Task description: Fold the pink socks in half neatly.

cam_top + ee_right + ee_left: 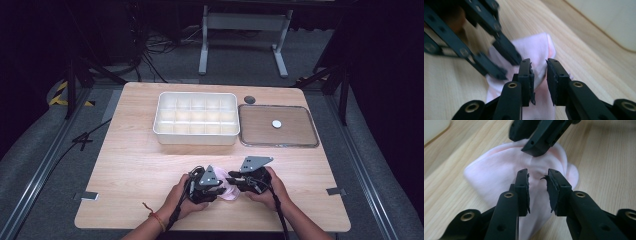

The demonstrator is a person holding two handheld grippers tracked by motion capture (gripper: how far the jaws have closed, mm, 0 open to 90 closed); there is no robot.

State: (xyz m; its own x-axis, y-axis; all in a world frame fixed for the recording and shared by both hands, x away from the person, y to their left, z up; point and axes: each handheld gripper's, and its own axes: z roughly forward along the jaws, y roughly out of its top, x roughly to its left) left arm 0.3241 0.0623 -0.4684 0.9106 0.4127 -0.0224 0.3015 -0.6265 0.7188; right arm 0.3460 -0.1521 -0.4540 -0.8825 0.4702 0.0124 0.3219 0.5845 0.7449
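Observation:
A pale pink cloth point(229, 193) lies crumpled on the wooden table near its front edge, between my two grippers. My left gripper point(221, 188) points right at it. In the left gripper view its jaws point(537, 173) stand a small gap apart just over the cloth point(496, 172), and no fabric is pinched. My right gripper point(233, 178) points left from the other side. Its jaws point(538, 62) are also slightly apart, with a fold of the cloth point(536, 47) in the gap, and the pads do not visibly press on it. The two grippers' tips nearly meet over the cloth.
A white compartment box point(196, 139) sits at the back middle of the table. To its right lies a flat brown tray with a grey rim point(278, 145), and a small white disc point(276, 123) rests on it. A dark round spot point(249, 99) marks the tabletop behind the tray.

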